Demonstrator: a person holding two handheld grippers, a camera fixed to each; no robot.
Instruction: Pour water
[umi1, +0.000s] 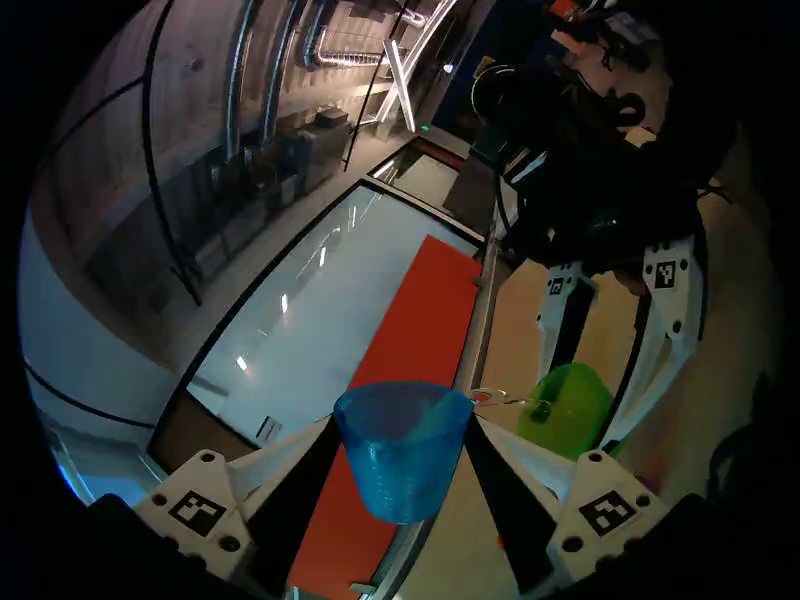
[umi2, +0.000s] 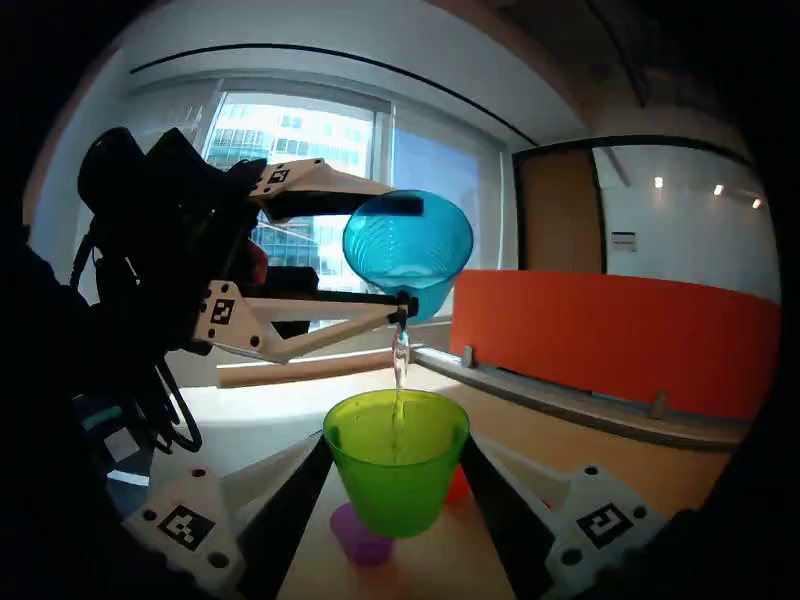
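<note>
Water (umi2: 400, 362) falls in a thin clear thread from the lip of the blue cup (umi2: 408, 240) into the green cup (umi2: 397, 475) directly below it. The blue cup is translucent and finely ribbed, and it is tipped well over. The left gripper (umi2: 404, 257) clamps it with a finger on either side. The green cup is translucent too and stands upright with its mouth open to the stream. How full it is cannot be told. The right gripper (umi2: 397, 450) grips it between both fingers over the pale wooden table (umi2: 570, 445). A small purple cup (umi2: 358, 540) sits near, just left of the green cup's base. An orange partition (umi2: 620, 335) runs along the table's far right edge.
</note>
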